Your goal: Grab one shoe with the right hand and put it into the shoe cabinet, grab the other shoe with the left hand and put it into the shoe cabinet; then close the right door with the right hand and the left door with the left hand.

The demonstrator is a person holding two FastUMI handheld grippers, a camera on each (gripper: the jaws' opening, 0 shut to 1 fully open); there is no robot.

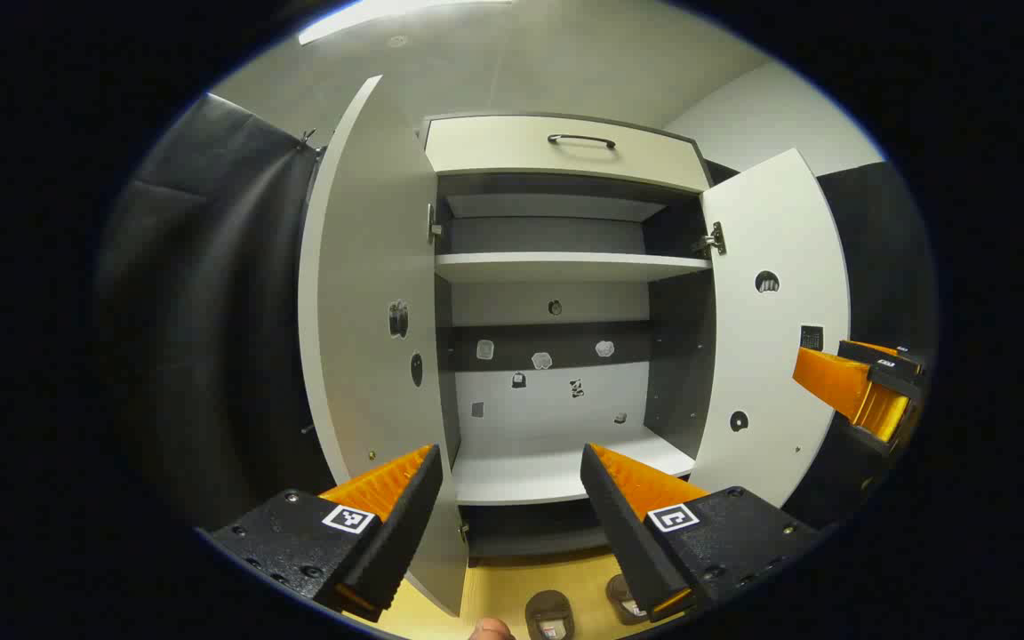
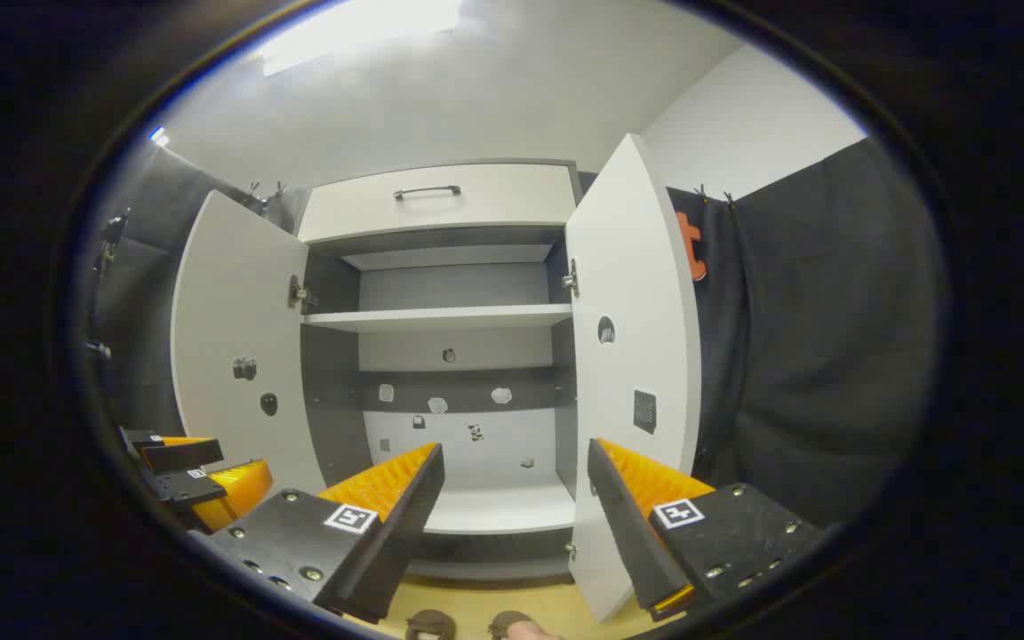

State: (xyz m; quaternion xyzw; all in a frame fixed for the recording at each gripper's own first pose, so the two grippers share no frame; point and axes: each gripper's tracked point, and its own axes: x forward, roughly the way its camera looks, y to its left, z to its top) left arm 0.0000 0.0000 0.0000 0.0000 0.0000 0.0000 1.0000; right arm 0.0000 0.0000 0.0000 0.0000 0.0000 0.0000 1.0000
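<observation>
The white shoe cabinet (image 1: pixel 565 147) stands ahead with both doors swung open: left door (image 1: pixel 356 293), right door (image 1: pixel 774 329). Its lower shelf (image 1: pixel 556 476) and upper shelf (image 1: pixel 565 265) are bare. Two brownish shoes (image 1: pixel 549 613) (image 1: pixel 623 597) lie side by side on the yellow floor in front of the cabinet, low in the left gripper view. They peek in as shoes (image 2: pixel 430 625) (image 2: pixel 508 620) at the bottom of the right gripper view too. My left gripper (image 1: pixel 508 453) is open and holds nothing. My right gripper (image 2: pixel 516 447) is open as well, above the shoes.
A drawer with a dark handle (image 1: pixel 581 140) tops the cabinet. Small stickers dot the back panel (image 1: pixel 543 360) and the doors. Black cloth (image 1: pixel 201 311) hangs on both sides. The right gripper (image 1: pixel 859 382) shows beside the right door, the left gripper (image 2: pixel 196 480) below the left door.
</observation>
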